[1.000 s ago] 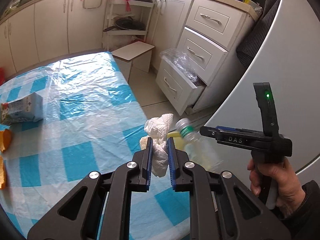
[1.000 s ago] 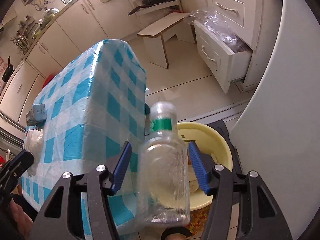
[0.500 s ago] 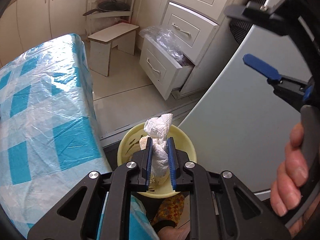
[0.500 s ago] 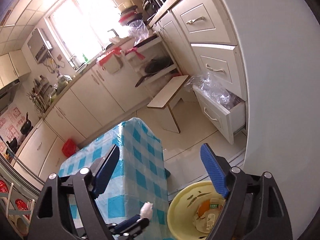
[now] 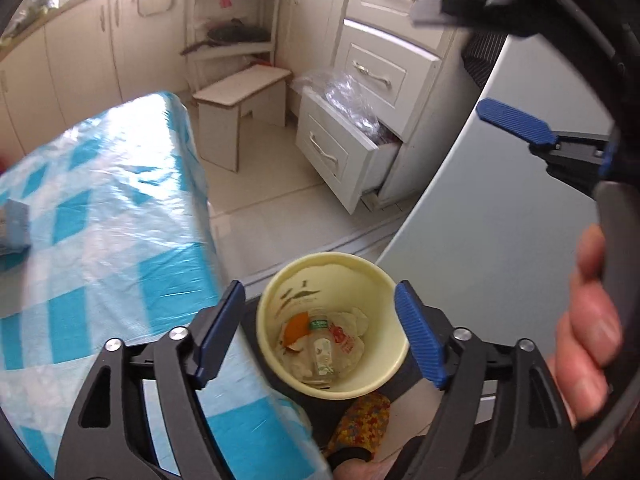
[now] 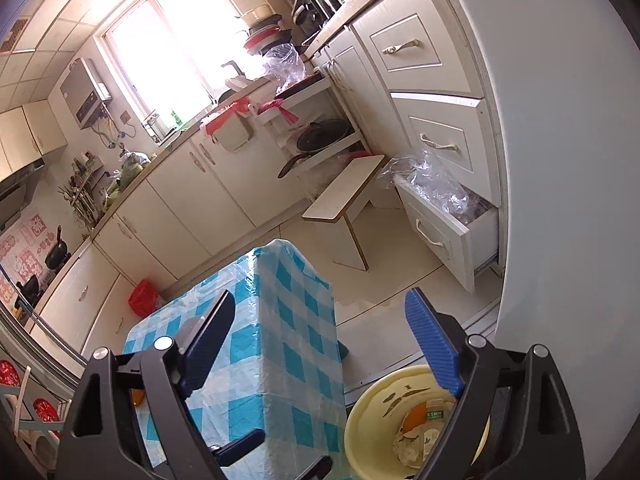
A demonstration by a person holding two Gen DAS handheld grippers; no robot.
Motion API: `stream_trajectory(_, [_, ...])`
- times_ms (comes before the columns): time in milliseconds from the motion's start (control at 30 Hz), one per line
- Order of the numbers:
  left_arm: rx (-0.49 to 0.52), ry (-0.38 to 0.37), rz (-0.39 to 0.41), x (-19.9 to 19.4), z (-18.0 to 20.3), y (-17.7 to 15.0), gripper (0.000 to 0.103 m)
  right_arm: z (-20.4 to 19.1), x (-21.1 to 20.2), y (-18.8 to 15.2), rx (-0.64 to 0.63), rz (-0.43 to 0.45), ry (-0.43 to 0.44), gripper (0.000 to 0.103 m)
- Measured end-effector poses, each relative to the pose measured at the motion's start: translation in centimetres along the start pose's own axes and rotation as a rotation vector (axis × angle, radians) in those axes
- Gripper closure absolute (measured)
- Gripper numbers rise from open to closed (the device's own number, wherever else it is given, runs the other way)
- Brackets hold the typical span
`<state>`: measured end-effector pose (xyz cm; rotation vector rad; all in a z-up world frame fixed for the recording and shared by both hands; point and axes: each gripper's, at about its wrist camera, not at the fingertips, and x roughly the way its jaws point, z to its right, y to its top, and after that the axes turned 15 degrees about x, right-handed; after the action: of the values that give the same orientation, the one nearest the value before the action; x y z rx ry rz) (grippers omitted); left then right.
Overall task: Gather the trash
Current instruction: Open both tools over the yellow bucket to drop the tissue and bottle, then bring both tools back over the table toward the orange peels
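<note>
The left gripper [image 5: 318, 330] is found with its jaws spread wide; they have just been opening, and nothing is held between the blue pads [image 5: 420, 338]. The yellow bin [image 5: 384, 280] is seen directly below and between them, on the floor just beside the edge of the table [image 5: 100, 208], which is covered in a blue-and-white checked cloth under clear plastic.

The right gripper [image 6: 320, 344] is likewise released, its jaws having just been opening, with no object between them. In the right wrist view it is pointed across the kitchen, over the table's far corner, and the bin is seen low at its right finger, partly hidden behind it.

Inside the bin, the clear plastic bottle [image 5: 322, 350] with a green band at its neck is recorded lying among crumpled white paper [image 5: 356, 320] and an orange peel [image 5: 296, 326]. These contents are shown fully only in the left wrist view; in the right wrist view part of them is covered by the finger.

The left wrist view alone shows the right gripper from outside, at upper right, with the person's hand [image 5: 588, 332] on its handle, and a blurred carton [image 5: 14, 228] at the table's left edge. The right wrist view alone shows the window [image 6: 160, 52], the counter and a red container [image 6: 142, 298] on the floor. An open drawer [image 5: 340, 152] stuffed with clear plastic appears in both.
</note>
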<state>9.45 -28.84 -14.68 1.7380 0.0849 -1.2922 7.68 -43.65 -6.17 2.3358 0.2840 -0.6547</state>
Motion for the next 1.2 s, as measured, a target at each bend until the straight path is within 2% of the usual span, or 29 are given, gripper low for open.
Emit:
stream_trajectory(200, [-0.040,0.121,0.080,-5.8,-3.6,-2.8,0.014,-2.9,0.5,-1.6,-0.126,-0.006,-0.050,0.012])
stream_trajectory(433, [-0.130,0.213,0.094,-9.4,-8.8,-5.6,0.014,-6.7,1.5,-4.2,-0.292,-0.010,-0.074,0.009])
stream_trajectory(700, [-0.198,0.273,0.093,-10.9,-12.4,-8.2,0.013,-9.2,2.5,-6.2,-0.379,-0.017,-0.064,0.008])
stream_trajectory(1200, [-0.230,0.299,0.098,-11.1,-14.0,-9.3,0.013,-11.7,3.1,-8.5,-0.467,-0.020,-0.068,0.007])
